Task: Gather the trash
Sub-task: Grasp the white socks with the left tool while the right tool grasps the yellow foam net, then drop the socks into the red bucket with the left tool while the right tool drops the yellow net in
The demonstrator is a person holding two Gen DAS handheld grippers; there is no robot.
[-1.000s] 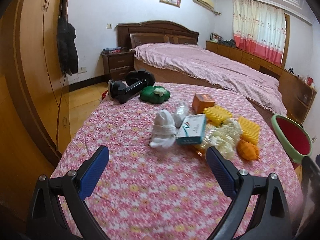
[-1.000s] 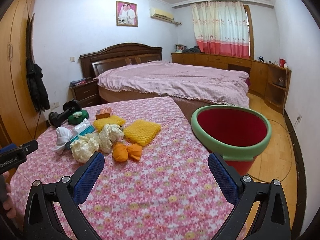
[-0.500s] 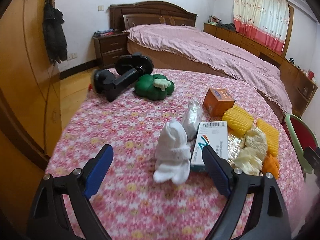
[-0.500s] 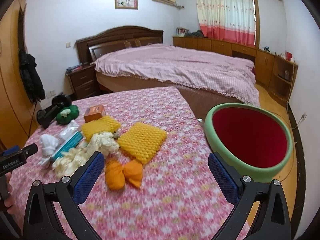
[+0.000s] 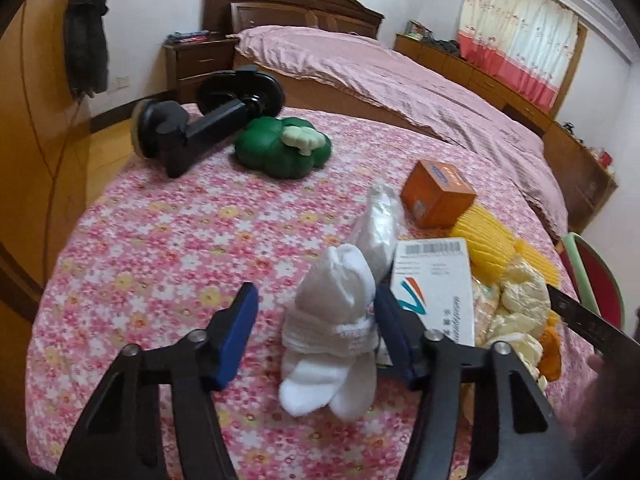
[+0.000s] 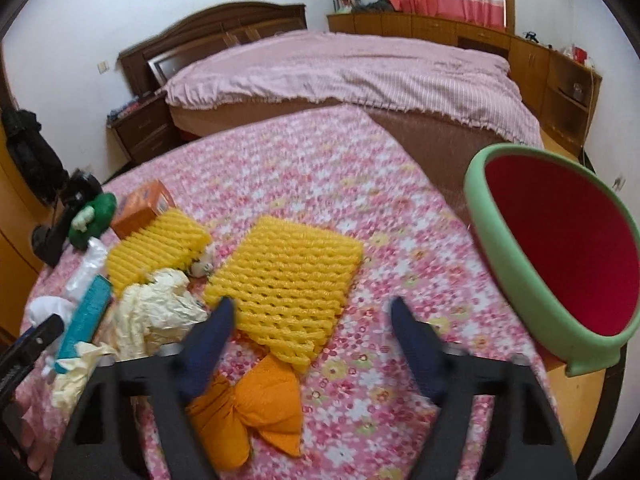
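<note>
A rolled white sock bundle [image 5: 332, 320] lies on the pink floral table. My left gripper [image 5: 316, 320] is open around it, its right pad touching the bundle. A white and teal box [image 5: 436, 284], a crumpled clear bag [image 5: 378, 224], an orange box [image 5: 438, 194], yellow foam nets [image 5: 486, 238] and cream crumpled paper [image 5: 520, 300] lie beside it. My right gripper [image 6: 310, 322] is open and empty above the flat yellow foam net [image 6: 290, 280]. An orange wrapper [image 6: 256, 412] lies under it. The red bin with a green rim [image 6: 516, 260] stands at the right.
A black device [image 5: 204, 124] and a green plush [image 5: 284, 148] sit at the table's far left. The bed [image 6: 360, 68] stands beyond the table. A nightstand [image 5: 192, 60] and wardrobe [image 5: 32, 120] are at the left.
Both grippers moved forward and down toward the table. The left gripper narrowed around the white sock bundle. The right gripper came over the flat yellow net and narrowed somewhat.
</note>
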